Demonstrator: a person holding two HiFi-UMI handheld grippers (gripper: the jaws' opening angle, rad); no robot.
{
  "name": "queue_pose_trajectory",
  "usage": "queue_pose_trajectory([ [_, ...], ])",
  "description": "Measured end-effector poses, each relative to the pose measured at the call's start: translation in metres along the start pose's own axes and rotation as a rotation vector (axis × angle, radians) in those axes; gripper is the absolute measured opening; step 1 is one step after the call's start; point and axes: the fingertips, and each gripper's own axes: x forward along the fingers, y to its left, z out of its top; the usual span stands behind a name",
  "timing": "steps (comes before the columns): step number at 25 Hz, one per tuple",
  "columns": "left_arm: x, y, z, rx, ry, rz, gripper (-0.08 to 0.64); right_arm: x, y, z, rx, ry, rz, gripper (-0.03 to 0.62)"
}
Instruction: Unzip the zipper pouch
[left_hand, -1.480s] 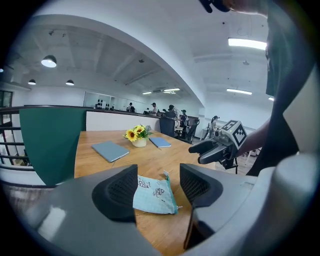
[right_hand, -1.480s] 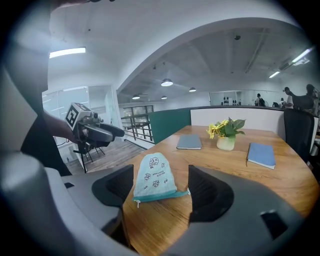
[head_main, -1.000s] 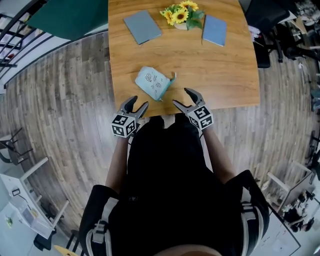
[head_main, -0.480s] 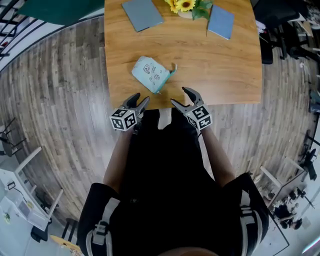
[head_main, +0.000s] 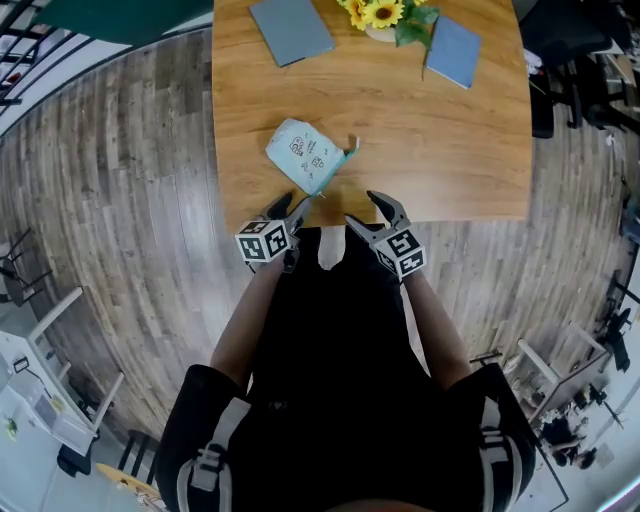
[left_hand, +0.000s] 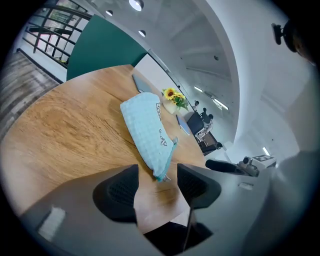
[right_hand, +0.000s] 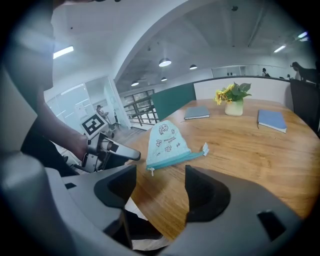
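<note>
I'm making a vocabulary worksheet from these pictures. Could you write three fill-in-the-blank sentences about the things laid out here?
1. The pale blue pouch lies on a wooden ____.
2. The yellow flowers stand between ____ grey-blue books.
3. Of these things, the ____ lies nearest the person.

Missing words: table; two; pouch.
</note>
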Motion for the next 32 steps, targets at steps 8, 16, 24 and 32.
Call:
queue_pose_trajectory([
  [8, 0.016, 0.009, 0.003, -0.117, -0.03, 0.154, 0.233, 0.0, -0.003, -0.003, -0.004, 0.03, 0.03, 0.302],
  [16, 0.02, 0.011, 0.005, -0.156, -0.053, 0.184, 0.224, 0.0, -0.005, -0.002, -0.003, 0.034, 0.046, 0.299],
  [24, 0.026, 0.01, 0.009, -0.168, -0.047, 0.184, 0.212, 0.0, -0.009, 0.008, -0.005, 0.036, 0.061, 0.296],
  [32, 0.031, 0.012, 0.012, -0.141, -0.031, 0.189, 0.184, 0.006, -0.01, 0.007, 0.005, 0.029, 0.067, 0.295],
])
